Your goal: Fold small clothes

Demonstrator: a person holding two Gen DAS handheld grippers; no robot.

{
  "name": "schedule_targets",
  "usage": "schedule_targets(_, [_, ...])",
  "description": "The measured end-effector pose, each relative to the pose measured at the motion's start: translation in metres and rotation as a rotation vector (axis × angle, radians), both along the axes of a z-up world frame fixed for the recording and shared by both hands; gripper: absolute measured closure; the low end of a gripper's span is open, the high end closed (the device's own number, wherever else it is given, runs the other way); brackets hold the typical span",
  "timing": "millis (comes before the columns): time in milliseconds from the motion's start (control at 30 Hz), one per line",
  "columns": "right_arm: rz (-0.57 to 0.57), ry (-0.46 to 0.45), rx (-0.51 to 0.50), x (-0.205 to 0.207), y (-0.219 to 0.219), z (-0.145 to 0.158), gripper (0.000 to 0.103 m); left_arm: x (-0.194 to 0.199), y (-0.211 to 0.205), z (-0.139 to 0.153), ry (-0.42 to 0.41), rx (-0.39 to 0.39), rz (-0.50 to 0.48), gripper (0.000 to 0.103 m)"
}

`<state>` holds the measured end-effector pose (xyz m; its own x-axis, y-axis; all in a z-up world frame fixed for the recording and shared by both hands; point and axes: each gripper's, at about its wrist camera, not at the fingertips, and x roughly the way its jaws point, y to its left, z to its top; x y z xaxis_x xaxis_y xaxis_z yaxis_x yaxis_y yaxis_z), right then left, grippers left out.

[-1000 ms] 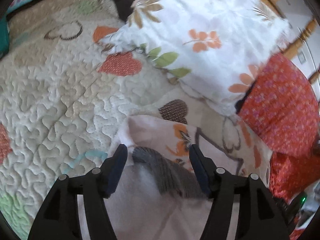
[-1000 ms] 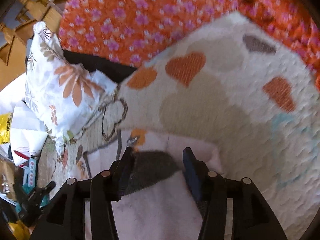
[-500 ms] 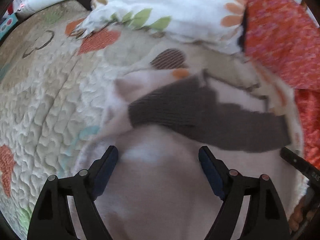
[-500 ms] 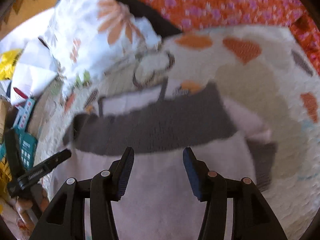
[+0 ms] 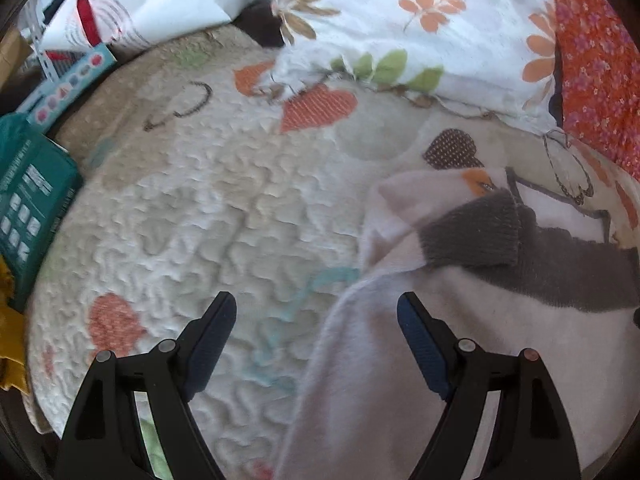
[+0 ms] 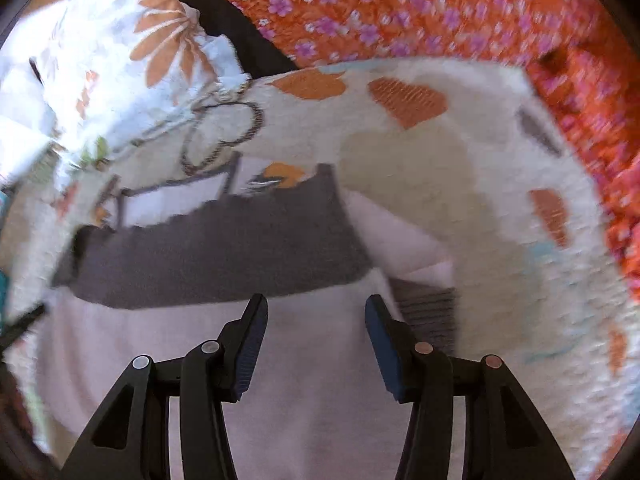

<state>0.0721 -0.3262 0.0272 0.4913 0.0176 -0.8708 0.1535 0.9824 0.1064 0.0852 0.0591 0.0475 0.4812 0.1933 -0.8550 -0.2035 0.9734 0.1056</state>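
Note:
A small pale pink garment (image 5: 420, 360) with a dark grey ribbed band (image 5: 500, 244) lies on a quilted bedspread (image 5: 200, 208). In the left wrist view it fills the lower right. My left gripper (image 5: 316, 316) is open and empty, over the garment's left edge. In the right wrist view the pink garment (image 6: 312, 380) lies under my right gripper (image 6: 316, 316), which is open and empty, just short of the grey band (image 6: 224, 252). A grey cuff (image 6: 428, 312) sticks out to its right.
A floral white pillow (image 5: 420, 24) and an orange flowered cushion (image 5: 596, 60) lie beyond the garment. A teal box (image 5: 28, 200), a white bag (image 5: 132, 8) and a yellow item (image 5: 8, 336) sit at the bedspread's left edge.
Both grippers have pulled back from the garment's grey band and stand open. The left gripper has swung left, so more quilt and the left-side clutter show.

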Motion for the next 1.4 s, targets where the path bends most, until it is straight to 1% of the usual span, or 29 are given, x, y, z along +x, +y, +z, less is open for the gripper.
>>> schedule_targets(67, [0.000,-0.005,-0.032,-0.005,0.000,0.003,0.048,-0.008,0.002,0.005,-0.012,0.010,-0.020,0.021])
schedule_targets(167, [-0.008,-0.025,-0.043,-0.018,-0.004,0.015,0.046,-0.022,0.007,0.007,0.003,-0.030,-0.069,0.021])
schedule_targets(233, [0.000,-0.042,-0.041,-0.030,-0.006,0.022,0.041,-0.031,0.011,0.000,0.047,-0.081,-0.111,0.021])
schedule_targets(333, [0.030,-0.040,-0.048,-0.049,-0.005,0.023,0.041,-0.045,0.018,-0.013,0.123,-0.167,-0.144,0.022])
schedule_targets(367, [0.043,-0.035,-0.045,-0.054,-0.004,0.020,0.041,-0.049,0.021,-0.019,0.151,-0.191,-0.150,0.025])
schedule_targets(400, [0.061,-0.026,-0.038,-0.061,-0.003,0.017,0.041,-0.052,0.023,-0.026,0.181,-0.196,-0.157,0.043])
schedule_targets(433, [0.076,-0.008,-0.032,-0.067,-0.004,0.012,0.041,-0.055,0.024,-0.028,0.187,-0.186,-0.157,0.047])
schedule_targets(467, [0.077,0.007,-0.027,-0.072,-0.006,0.007,0.041,-0.059,0.024,-0.026,0.167,-0.171,-0.165,0.049])
schedule_targets(533, [0.053,0.058,-0.012,-0.081,-0.016,-0.006,0.041,-0.065,0.027,-0.020,0.156,-0.139,-0.153,0.054])
schedule_targets(567, [0.037,0.086,-0.011,-0.083,-0.021,-0.013,0.039,-0.067,0.028,-0.018,0.151,-0.123,-0.145,0.058])
schedule_targets(600, [0.020,0.114,0.000,-0.085,-0.029,-0.020,0.030,-0.069,0.030,-0.015,0.147,-0.086,-0.127,0.065])
schedule_targets(633, [0.005,0.122,0.023,-0.087,-0.036,-0.023,0.026,-0.070,0.033,-0.014,0.144,-0.056,-0.109,0.070])
schedule_targets(667, [-0.020,0.120,0.054,-0.090,-0.046,-0.025,0.026,-0.071,0.037,-0.012,0.138,-0.027,-0.078,0.072])
schedule_targets(700, [-0.056,0.121,0.068,-0.092,-0.055,-0.024,0.026,-0.073,0.044,-0.010,0.135,-0.003,-0.043,0.078])
schedule_targets(733, [-0.089,0.125,0.044,-0.094,-0.059,-0.022,0.026,-0.076,0.051,-0.006,0.130,0.010,-0.008,0.079])
schedule_targets(767, [-0.122,0.121,-0.003,-0.097,-0.062,-0.018,0.026,-0.078,0.055,-0.003,0.124,0.001,0.013,0.079])
schedule_targets(800, [-0.138,0.097,-0.034,-0.100,-0.063,-0.011,0.027,-0.083,0.061,0.004,0.113,-0.033,0.030,0.079])
schedule_targets(833, [-0.140,0.072,-0.040,-0.103,-0.062,-0.004,0.028,-0.087,0.064,0.013,0.097,-0.060,0.037,0.078])
schedule_targets(867, [-0.135,0.022,-0.029,-0.107,-0.058,0.007,0.028,-0.093,0.067,0.023,0.070,-0.074,0.039,0.077])
schedule_targets(900, [-0.125,-0.017,-0.019,-0.110,-0.054,0.016,0.030,-0.101,0.068,0.035,0.031,-0.075,0.044,0.069])
schedule_targets(933, [-0.108,-0.067,-0.009,-0.113,-0.044,0.027,0.032,-0.107,0.068,0.045,-0.007,-0.076,0.053,0.051])
schedule_targets(1000, [-0.061,-0.128,0.019,-0.114,-0.022,0.043,0.037,-0.115,0.069,0.060,-0.084,-0.095,0.075,0.031])
schedule_targets(1033, [-0.033,-0.144,0.040,-0.111,-0.008,0.048,0.039,-0.115,0.069,0.066,-0.118,-0.110,0.081,0.030])
schedule_targets(1100, [0.026,-0.150,0.089,-0.099,0.029,0.053,0.044,-0.109,0.071,0.070,-0.143,-0.141,0.077,0.030])
schedule_targets(1167, [0.100,-0.112,0.132,-0.078,0.073,0.048,0.050,-0.104,0.077,0.070,-0.145,-0.170,0.071,0.030])
schedule_targets(1233, [0.167,-0.069,0.146,-0.054,0.121,0.039,0.055,-0.097,0.086,0.064,-0.137,-0.172,0.082,0.030])
schedule_targets(1300, [0.227,-0.044,0.120,-0.034,0.165,0.029,0.058,-0.093,0.098,0.062,-0.135,-0.171,0.108,0.030])
schedule_targets(1333, [0.264,-0.039,0.096,-0.018,0.195,0.023,0.058,-0.091,0.105,0.064,-0.140,-0.177,0.122,0.030])
schedule_targets(1400, [0.315,-0.033,0.053,0.005,0.234,0.013,0.059,-0.089,0.118,0.068,-0.156,-0.192,0.146,0.030])
